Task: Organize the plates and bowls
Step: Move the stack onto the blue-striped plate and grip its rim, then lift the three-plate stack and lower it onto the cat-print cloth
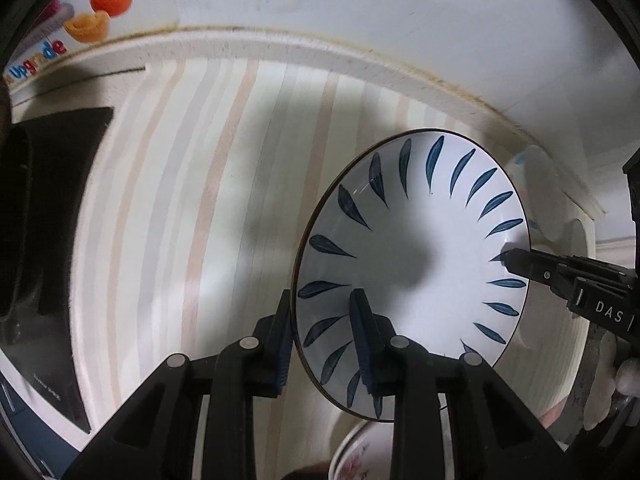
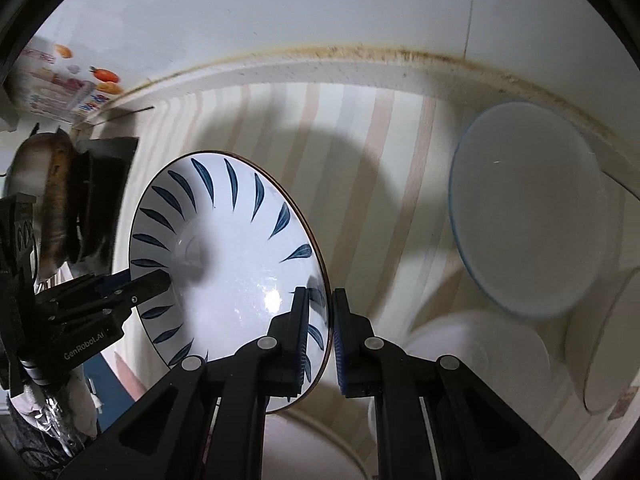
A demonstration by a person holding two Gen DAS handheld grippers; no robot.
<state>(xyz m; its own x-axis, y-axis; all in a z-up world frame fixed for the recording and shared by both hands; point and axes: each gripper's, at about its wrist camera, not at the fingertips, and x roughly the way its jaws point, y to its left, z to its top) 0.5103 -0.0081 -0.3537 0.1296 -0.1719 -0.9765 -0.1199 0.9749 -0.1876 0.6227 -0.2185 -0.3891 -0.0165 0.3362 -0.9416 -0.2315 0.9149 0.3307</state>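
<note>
A white bowl with blue leaf marks point(image 1: 416, 264) is held in the air over the striped counter, gripped on opposite rims by both grippers. My left gripper point(image 1: 324, 344) is shut on its near rim, one finger inside and one outside. My right gripper point(image 2: 320, 328) is shut on the other rim of the same bowl point(image 2: 228, 264). The right gripper's fingers point(image 1: 532, 266) show at the bowl's far rim in the left wrist view. The left gripper's fingers point(image 2: 132, 288) show at its left rim in the right wrist view.
A pale bowl with a blue rim point(image 2: 528, 216) stands at the right by the wall, with more white dishes point(image 2: 476, 352) below it. A flowered bowl point(image 1: 360, 456) sits under the held bowl. A dark stove and pan point(image 2: 60, 196) are at the left. A wall backs the striped counter point(image 1: 224, 184).
</note>
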